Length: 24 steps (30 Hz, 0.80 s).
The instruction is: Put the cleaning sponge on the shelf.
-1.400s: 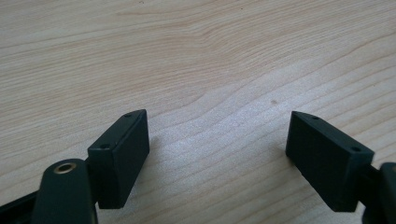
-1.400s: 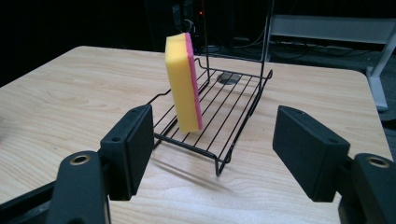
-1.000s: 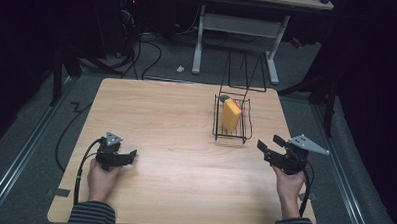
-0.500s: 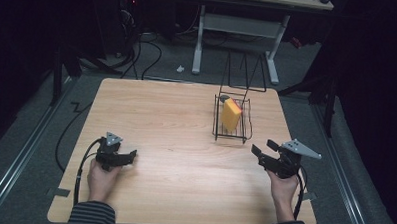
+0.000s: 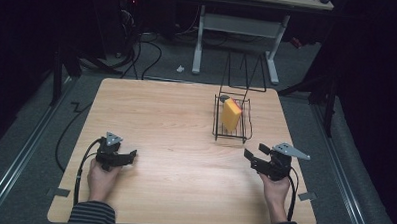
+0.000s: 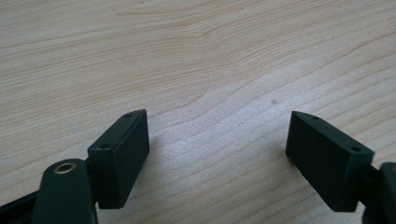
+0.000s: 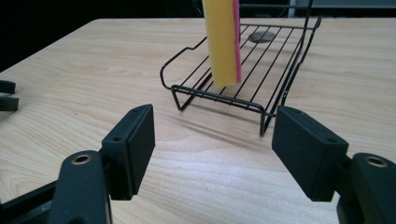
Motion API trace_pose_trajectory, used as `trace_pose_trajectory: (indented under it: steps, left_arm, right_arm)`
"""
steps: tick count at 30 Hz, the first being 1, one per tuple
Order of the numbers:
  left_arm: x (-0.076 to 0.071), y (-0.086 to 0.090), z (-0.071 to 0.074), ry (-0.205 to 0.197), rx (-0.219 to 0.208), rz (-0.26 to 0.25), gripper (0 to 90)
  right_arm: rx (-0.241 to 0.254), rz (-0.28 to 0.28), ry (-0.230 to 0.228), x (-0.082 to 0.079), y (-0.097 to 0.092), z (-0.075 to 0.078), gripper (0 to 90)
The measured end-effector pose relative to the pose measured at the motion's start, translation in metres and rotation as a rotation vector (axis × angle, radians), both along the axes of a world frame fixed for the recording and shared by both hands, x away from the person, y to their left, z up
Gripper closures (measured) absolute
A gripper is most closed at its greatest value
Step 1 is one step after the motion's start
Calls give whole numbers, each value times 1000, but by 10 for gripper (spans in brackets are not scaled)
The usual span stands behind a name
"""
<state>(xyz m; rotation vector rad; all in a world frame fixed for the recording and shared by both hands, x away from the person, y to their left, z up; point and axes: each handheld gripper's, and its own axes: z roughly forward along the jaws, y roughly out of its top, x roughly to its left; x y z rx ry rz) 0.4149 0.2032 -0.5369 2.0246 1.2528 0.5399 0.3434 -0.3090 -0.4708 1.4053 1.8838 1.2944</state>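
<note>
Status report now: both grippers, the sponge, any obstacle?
Left gripper open, empty. Right gripper open, facing wire rack. Yellow sponge upright in rack. Nothing between.

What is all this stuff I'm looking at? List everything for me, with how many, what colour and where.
table: one, light wood, centre of the room.
wire rack: one, black, on the table's far right part.
sponge: one, yellow with a pink side, standing upright in the wire rack.
desk frame: one, pale grey, on the floor beyond the table.
cables: several, black, on the floor beyond the table.
left gripper: one, black, near left of the table, jaws open, holding nothing.
right gripper: one, black, near right, jaws open, pointed toward the rack.
hands: two, one holding each gripper; striped sleeves.
</note>
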Motion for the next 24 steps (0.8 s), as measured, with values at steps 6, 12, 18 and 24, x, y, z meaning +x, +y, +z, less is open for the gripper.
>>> trace_pose_trajectory:
  steps: [6, 12, 18, 24]
  left_arm:
    - [0, 0, 0, 0, 0, 0, 220]
    - [0, 0, 0, 0, 0, 0, 220]
    - [0, 0, 0, 0, 0, 0, 220]
    - [0, 0, 0, 0, 0, 0, 220]
  right_arm:
    - [-1, 10, 13, 2, 4, -6, 308]
    - [-3, 22, 31, 6, 10, -13, 310]
    - [-19, 31, 53, 11, 15, -21, 316]
    - [-31, 36, 72, 15, 19, -27, 322]
